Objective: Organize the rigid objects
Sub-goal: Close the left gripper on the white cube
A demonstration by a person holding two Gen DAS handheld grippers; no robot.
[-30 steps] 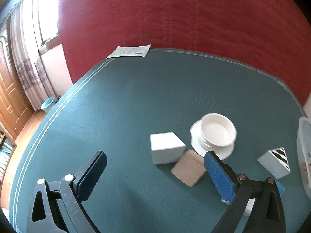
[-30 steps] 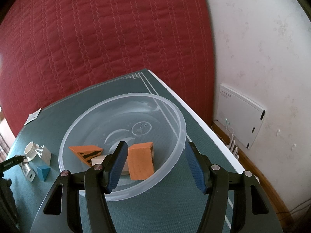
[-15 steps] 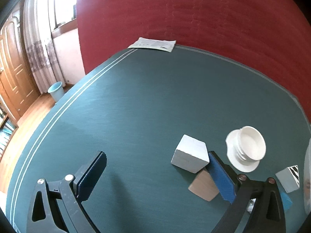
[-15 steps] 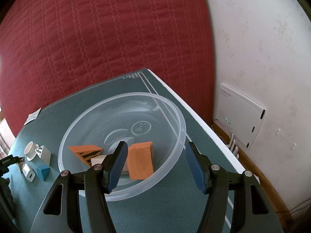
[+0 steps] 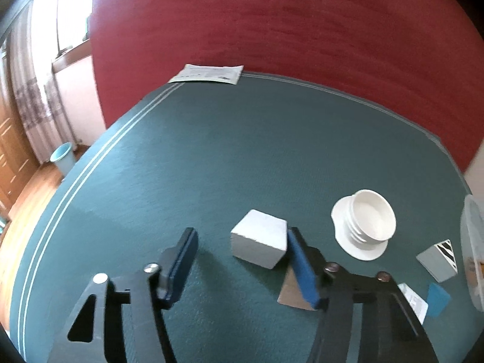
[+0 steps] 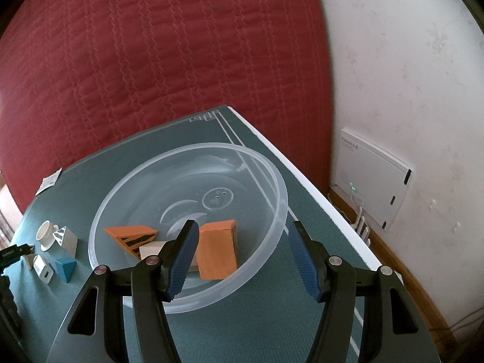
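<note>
L gripper [image 5: 242, 260] is open, nothing held. White block [image 5: 259, 246] sits on the green tabletop [image 5: 211, 166] just ahead of it, off-centre: crowded against the R finger [image 5: 302, 267], prob. touching or nearly so, w/ a wide gap to the L finger [image 5: 181, 260]. Block looks turned corner-on to the jaws, longer side running roughly across the opening, so I'd judge the tool needs to shift right and go fwd a bit before closing, else it clips a corner and skews it. Tan flat piece [image 5: 292, 290] lies partly behind the R finger, close to the block; could get nudged. Further right of the tool: white ribbed cup [image 5: 367, 227], grey striped wedge [image 5: 437, 261], small white piece [image 5: 414, 301], blue piece [image 5: 437, 299].

R gripper [image 6: 242, 257] is also open and empty, hovering over the near rim of the clear bowl [image 6: 272, 187], which holds an orange block [image 6: 216, 252], an orange striped wedge [image 6: 131, 236] and a pale piece [image 6: 149, 249].

L hand is clearly the nearer one to the white block; bowl is well off to its right, so the carry goes rightward.
</note>
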